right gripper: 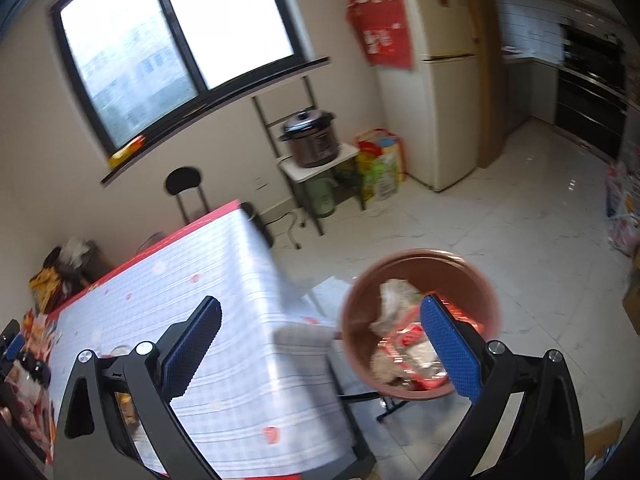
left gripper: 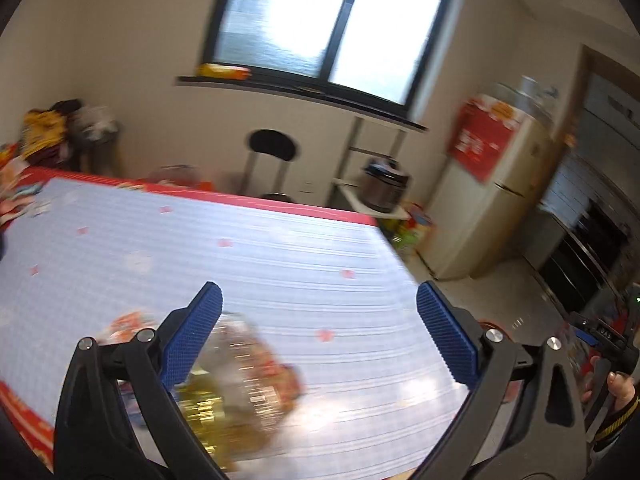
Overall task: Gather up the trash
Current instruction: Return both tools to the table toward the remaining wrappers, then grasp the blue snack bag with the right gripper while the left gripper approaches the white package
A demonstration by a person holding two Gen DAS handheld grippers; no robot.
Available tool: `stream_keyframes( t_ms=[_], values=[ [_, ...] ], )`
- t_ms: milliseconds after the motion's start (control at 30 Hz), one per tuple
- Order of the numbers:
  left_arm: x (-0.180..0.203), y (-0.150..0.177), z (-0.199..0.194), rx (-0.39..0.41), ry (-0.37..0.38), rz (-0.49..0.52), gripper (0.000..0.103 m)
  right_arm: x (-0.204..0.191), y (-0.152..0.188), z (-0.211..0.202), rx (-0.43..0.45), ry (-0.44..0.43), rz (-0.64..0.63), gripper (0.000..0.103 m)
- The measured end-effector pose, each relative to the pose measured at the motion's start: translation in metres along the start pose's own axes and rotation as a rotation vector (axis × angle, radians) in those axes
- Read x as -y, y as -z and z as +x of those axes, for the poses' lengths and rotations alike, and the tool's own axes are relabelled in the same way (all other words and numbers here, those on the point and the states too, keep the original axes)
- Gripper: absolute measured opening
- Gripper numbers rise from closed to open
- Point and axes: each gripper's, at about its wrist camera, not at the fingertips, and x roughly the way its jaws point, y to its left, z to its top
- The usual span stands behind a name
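Your left gripper (left gripper: 319, 332) gapes empty over the table (left gripper: 280, 248), wrappers (left gripper: 240, 384) at seven o'clock beside its finger. The right gripper (right gripper: 320, 344) is spread too, bin (right gripper: 416, 264) at three o'clock. Blurred view: you may misjudge the grab and scatter them.

Empty left tongs (left gripper: 319, 300) above table (left gripper: 280, 248)

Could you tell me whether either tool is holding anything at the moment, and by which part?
Nothing is held: the left tool and right tool both stand open with nothing between their pads.
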Motion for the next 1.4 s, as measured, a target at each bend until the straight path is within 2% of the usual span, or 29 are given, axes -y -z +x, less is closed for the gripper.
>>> stream_keyframes(
  t_ms=[133,300,500,700,933,1100,1200,1333,1400],
  values=[
    [-0.082,0.004,-0.041,0.029,-0.123,-0.074,0.096,-0.065,0.005,0.019,-0.04,-0.075,-0.074,0.098],
    [-0.157,0.014,-0.076,0.045,-0.206,-0.141,0.096,-0.148,0.02,0.035,-0.095,-0.159,-0.174,0.098],
    [-0.214,0.038,-0.09,0.026,-0.228,-0.19,0.096,-0.247,0.056,0.051,-0.176,-0.242,-0.315,0.098],
    [-0.252,0.056,-0.081,-0.025,-0.212,-0.217,0.096,-0.319,0.098,0.073,-0.281,-0.297,-0.409,0.098],
    [-0.273,0.077,-0.041,-0.141,-0.167,-0.127,0.096,-0.364,0.131,0.093,-0.355,-0.281,-0.415,0.098],
    [-0.275,0.082,0.007,-0.242,-0.084,-0.062,0.096,-0.378,0.142,0.101,-0.367,-0.245,-0.375,0.098],
    [-0.266,0.083,0.04,-0.303,-0.023,0.018,0.095,-0.374,0.146,0.102,-0.358,-0.217,-0.341,0.098],
    [-0.254,0.097,0.07,-0.376,-0.015,0.163,0.093,-0.363,0.152,0.101,-0.377,-0.189,-0.298,0.098],
    [-0.252,0.106,0.077,-0.4,-0.017,0.202,0.09,-0.355,0.154,0.1,-0.377,-0.166,-0.289,0.098]
  ],
)
